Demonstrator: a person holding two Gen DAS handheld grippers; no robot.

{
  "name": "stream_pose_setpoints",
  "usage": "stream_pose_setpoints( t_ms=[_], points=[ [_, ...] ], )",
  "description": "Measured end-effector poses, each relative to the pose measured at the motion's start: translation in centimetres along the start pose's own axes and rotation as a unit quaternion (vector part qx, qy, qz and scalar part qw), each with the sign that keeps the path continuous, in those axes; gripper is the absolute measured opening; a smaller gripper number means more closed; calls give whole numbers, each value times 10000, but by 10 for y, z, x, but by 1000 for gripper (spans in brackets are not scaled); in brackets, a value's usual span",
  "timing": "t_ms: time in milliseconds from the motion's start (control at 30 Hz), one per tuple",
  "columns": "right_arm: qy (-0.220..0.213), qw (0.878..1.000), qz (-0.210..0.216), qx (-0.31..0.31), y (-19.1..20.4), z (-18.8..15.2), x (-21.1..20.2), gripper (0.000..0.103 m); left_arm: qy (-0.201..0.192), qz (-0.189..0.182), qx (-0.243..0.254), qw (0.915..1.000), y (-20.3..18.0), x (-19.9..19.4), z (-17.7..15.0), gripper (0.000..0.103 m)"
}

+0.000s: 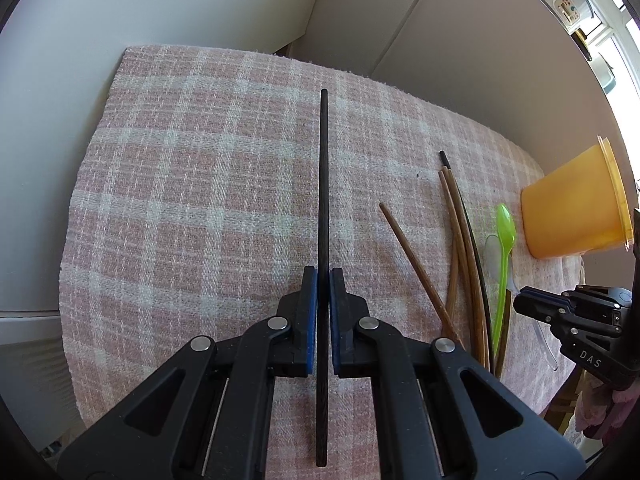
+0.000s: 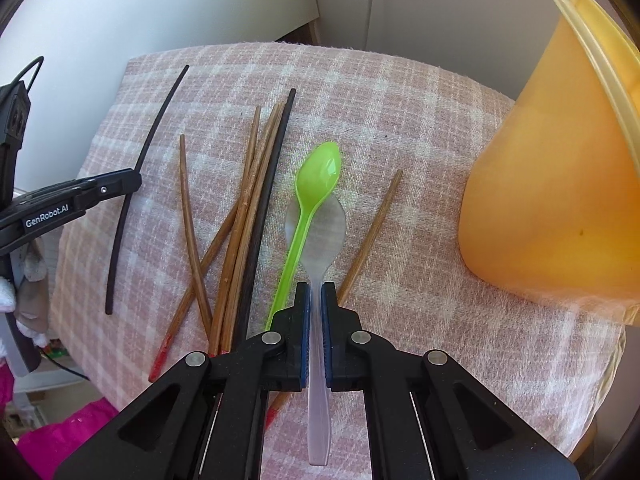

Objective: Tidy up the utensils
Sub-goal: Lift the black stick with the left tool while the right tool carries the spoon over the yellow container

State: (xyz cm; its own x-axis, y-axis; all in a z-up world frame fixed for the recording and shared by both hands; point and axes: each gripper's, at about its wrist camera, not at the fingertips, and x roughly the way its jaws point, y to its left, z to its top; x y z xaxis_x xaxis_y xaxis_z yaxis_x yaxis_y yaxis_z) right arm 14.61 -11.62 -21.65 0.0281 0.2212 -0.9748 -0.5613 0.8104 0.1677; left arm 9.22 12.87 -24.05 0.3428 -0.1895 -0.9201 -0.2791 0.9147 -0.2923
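I see a mix of utensils on the pink checked cloth: several brown wooden chopsticks, some with red ends, a black chopstick lying among them, a lime-green plastic spoon, and a clear plastic spoon. An orange plastic tub stands at the cloth's right side.

My left gripper has its blue pads pressed tight on a thin black chopstick, gripped partway along its length. My right gripper is clamped just as tightly on the clear spoon's handle, the bowl sticking out ahead and lying over the green spoon's neck.

The black chopstick runs straight along the left gripper's fingers, its far tip pointing toward the cloth's far edge. The clear spoon likewise lines up with the right gripper's fingers, bowl forward. The green spoon slants, bowl away to the right.
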Motion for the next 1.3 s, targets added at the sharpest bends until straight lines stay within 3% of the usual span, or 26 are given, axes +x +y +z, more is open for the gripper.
stream_pose_setpoints(
  t_ms=[300,833,1300],
  points=[
    [-294,9992,-217,-165,20,-12,-18,4,-108,27,-46,9999,3,12,7,3],
    [-1158,9919,422,309,21,-19,-75,4,-606,-428,131,9972,-39,-87,0,3],
    [-2247,9694,564,809,-10,-19,-150,4,-1043,-1163,805,9844,-122,-141,20,3]
  ],
)
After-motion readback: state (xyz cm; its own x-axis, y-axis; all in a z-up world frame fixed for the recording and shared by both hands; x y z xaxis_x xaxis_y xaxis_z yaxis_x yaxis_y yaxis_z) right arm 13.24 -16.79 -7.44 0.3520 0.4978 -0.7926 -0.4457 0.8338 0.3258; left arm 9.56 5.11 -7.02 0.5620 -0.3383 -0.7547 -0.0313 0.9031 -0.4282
